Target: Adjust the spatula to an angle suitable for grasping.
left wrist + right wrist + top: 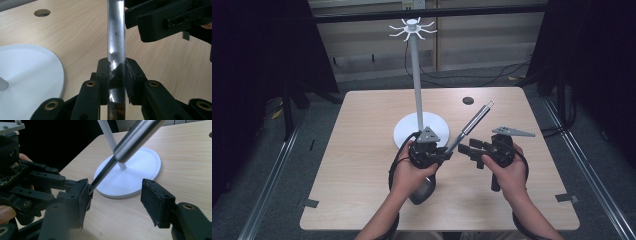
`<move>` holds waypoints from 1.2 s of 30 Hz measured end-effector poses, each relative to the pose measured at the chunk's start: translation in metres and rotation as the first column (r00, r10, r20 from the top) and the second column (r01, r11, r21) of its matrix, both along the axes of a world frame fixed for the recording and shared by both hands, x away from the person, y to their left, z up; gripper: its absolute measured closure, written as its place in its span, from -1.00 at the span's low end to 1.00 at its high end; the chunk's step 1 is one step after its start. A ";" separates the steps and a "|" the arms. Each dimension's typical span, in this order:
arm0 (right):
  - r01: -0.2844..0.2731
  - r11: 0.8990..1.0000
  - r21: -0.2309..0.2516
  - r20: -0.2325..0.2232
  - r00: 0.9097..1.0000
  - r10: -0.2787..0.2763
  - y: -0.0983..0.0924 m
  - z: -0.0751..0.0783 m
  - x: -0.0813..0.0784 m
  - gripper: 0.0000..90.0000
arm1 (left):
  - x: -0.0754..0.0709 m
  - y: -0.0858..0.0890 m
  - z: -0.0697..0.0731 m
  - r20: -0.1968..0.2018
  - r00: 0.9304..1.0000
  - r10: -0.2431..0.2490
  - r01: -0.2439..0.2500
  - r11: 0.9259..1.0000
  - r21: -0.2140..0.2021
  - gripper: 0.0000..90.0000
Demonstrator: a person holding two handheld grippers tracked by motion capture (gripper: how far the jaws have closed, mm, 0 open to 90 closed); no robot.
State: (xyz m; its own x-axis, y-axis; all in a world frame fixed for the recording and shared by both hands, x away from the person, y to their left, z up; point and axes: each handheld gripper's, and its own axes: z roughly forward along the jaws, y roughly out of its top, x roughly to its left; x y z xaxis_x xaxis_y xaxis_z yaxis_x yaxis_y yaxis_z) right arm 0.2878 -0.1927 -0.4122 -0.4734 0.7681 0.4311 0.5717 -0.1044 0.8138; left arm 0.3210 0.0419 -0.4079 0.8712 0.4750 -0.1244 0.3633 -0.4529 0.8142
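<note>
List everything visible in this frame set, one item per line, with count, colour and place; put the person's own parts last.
Metal utensil handle: one, silver, slanting up over the table's middle, lower end clamped in the left gripper.
Rack stand: one, white, round base on the table, pole upright, hooks on top.
Table: one, light wood, small round hole near the far edge.
Left gripper: one, black, shut on the handle.
Right gripper: one, black, jaws apart, right of the handle.
Hands: two, one on each gripper.
</note>
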 end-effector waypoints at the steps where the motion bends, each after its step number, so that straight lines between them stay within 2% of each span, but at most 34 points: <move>1: -0.005 1.000 0.003 -0.004 1.000 0.005 0.002 0.001 0.001 -0.04 | -0.001 -0.001 0.000 -0.002 1.000 0.001 -0.001 1.000 0.002 0.67; 5: 0.002 1.000 0.012 -0.001 1.000 -0.002 0.005 0.002 0.003 0.02 | -0.002 -0.002 0.000 0.006 1.000 -0.003 0.003 1.000 -0.002 0.67; 7: 0.024 0.999 0.039 -0.021 1.000 -0.023 0.007 0.003 0.006 0.19 | -0.003 -0.003 0.001 0.006 1.000 -0.010 0.010 1.000 -0.016 0.67; 8: 0.024 0.999 0.039 -0.021 1.000 -0.023 0.007 0.003 0.006 0.19 | -0.003 -0.003 0.002 0.008 1.000 -0.006 0.006 1.000 -0.013 0.67; 9: 0.027 0.997 0.074 -0.036 0.999 -0.024 0.007 0.004 0.007 0.26 | -0.004 -0.004 0.004 0.014 1.000 -0.006 0.007 1.000 -0.025 0.67; 13: 0.023 0.996 0.084 -0.055 0.998 -0.018 0.009 0.006 0.009 0.47 | -0.005 -0.004 0.006 0.024 1.000 -0.005 0.006 1.000 -0.031 0.67; 14: 0.020 0.995 0.101 -0.058 0.998 -0.014 0.009 0.007 0.009 0.68 | -0.006 -0.005 0.006 0.024 1.000 -0.002 0.002 1.000 -0.028 0.67; 17: 0.016 0.993 0.118 -0.064 0.998 -0.008 0.009 0.010 0.009 0.76 | -0.007 -0.005 0.006 0.037 0.999 0.004 -0.002 0.999 -0.044 0.67; 18: 0.018 0.991 0.131 -0.067 0.998 -0.010 0.009 0.011 0.009 0.80 | -0.007 -0.005 0.006 0.038 0.999 0.005 -0.003 0.999 -0.054 0.67; 19: 0.015 0.983 0.181 -0.069 0.998 -0.003 0.008 0.013 0.009 0.91 | -0.007 -0.005 0.008 0.035 0.999 -0.002 0.004 0.997 -0.073 0.67; 20: -0.002 0.978 0.208 -0.067 0.998 0.016 0.008 0.015 0.009 0.96 | -0.008 -0.005 0.009 0.045 0.999 -0.003 0.006 0.997 -0.073 0.67; 21: -0.002 0.978 0.208 -0.067 0.998 0.016 0.008 0.015 0.009 0.96 | -0.008 -0.005 0.009 0.045 0.999 -0.003 0.006 0.997 -0.073 0.67; 22: -0.037 0.986 0.162 -0.018 0.999 0.040 0.011 0.022 0.006 0.97 | -0.009 -0.006 0.009 0.044 0.999 -0.004 0.007 0.997 -0.074 0.67; 23: -0.042 0.994 0.106 0.009 0.999 0.042 0.015 0.026 0.004 0.97 | -0.007 -0.005 0.010 0.034 0.999 -0.013 0.016 0.995 -0.095 0.67; 24: -0.042 0.994 0.106 0.009 0.999 0.042 0.015 0.026 0.004 0.97 | -0.007 -0.005 0.010 0.034 0.999 -0.013 0.016 0.995 -0.095 0.67; 25: -0.067 0.996 0.062 0.045 0.997 0.065 0.018 0.033 0.003 0.98 | -0.007 -0.004 0.011 0.030 0.999 -0.016 0.019 0.994 -0.111 0.67; 26: -0.078 0.995 0.061 0.047 0.996 0.075 0.017 0.036 0.003 0.98 | -0.008 -0.002 0.015 0.035 0.999 -0.027 0.031 0.991 -0.133 0.67; 28: -0.088 0.993 0.077 0.047 0.995 0.085 0.016 0.038 0.004 0.98 | -0.007 0.000 0.018 0.037 0.999 -0.028 0.033 0.989 -0.141 0.67; 30: -0.124 0.987 0.100 0.062 0.991 0.118 0.012 0.042 0.006 0.98 | -0.005 0.003 0.022 0.014 0.999 -0.048 0.050 0.986 -0.161 0.68; 33: -0.153 0.985 0.077 0.090 0.985 0.146 0.012 0.045 0.006 0.98 | -0.002 0.006 0.022 -0.015 0.997 -0.074 0.070 0.979 -0.190 0.67; 35: -0.175 0.982 0.065 0.099 0.981 0.168 0.013 0.046 0.007 0.98 | 0.001 0.008 0.020 -0.036 0.994 -0.104 0.094 0.972 -0.213 0.67; 36: -0.175 0.982 0.065 0.099 0.981 0.168 0.013 0.046 0.007 0.98 | 0.001 0.008 0.020 -0.036 0.994 -0.104 0.094 0.972 -0.213 0.67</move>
State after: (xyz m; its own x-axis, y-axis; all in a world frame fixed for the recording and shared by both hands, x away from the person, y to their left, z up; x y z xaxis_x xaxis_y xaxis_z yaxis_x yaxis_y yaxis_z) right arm 0.2943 -0.1801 -0.3658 -0.6358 0.6403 0.4311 0.5085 -0.0727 0.8580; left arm 0.3223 0.0498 -0.3874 0.9033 0.3453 -0.2546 0.3654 -0.3084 0.8783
